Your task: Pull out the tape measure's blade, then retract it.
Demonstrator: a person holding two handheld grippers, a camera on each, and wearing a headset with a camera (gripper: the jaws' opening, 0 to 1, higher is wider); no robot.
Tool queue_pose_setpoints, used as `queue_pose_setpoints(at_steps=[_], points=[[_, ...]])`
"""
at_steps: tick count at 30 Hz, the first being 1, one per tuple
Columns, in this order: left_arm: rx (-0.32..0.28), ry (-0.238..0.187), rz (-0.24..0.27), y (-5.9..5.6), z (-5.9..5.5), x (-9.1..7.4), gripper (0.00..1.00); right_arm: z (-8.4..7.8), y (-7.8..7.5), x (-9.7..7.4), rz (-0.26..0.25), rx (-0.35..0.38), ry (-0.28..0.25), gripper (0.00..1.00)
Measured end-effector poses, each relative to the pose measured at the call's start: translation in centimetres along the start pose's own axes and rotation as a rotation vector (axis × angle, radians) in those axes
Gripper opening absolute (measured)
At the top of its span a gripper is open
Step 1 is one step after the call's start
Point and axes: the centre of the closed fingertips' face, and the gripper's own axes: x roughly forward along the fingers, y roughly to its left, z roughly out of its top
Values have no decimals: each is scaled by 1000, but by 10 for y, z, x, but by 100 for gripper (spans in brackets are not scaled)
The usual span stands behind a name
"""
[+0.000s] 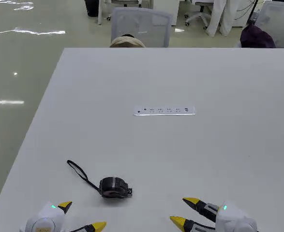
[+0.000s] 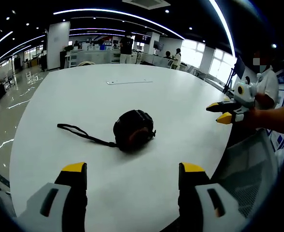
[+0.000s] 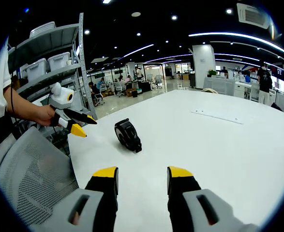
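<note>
A black tape measure point(image 1: 114, 187) lies on the white table point(image 1: 180, 82) near its front edge, its black wrist strap point(image 1: 80, 172) trailing to the left. Its blade is inside the case. The same tape measure point(image 2: 134, 129) lies ahead of my left gripper point(image 2: 132, 170), which is open and short of it. My left gripper point(image 1: 82, 216) sits at the lower left of the head view. The right gripper point(image 1: 184, 211) is open at the lower right, with the tape measure point(image 3: 127, 135) ahead and to its left. Both grippers hold nothing.
A white power strip point(image 1: 164, 110) lies flat in the middle of the table. A grey mesh chair point(image 1: 141, 28) stands at the far edge. The table's left edge point(image 1: 30, 130) drops to a shiny floor. A mesh chair back point(image 3: 35, 179) is close behind the near edge.
</note>
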Motion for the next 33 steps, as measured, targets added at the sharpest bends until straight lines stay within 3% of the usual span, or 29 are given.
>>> queue_pose_setpoints(at_steps=[15, 33], points=[[-24, -8, 11, 6, -16, -20, 78, -5, 0, -21, -30, 10, -6, 45], [-47, -60, 21, 2, -18, -36, 78, -11, -3, -47, -59, 6, -28, 49]])
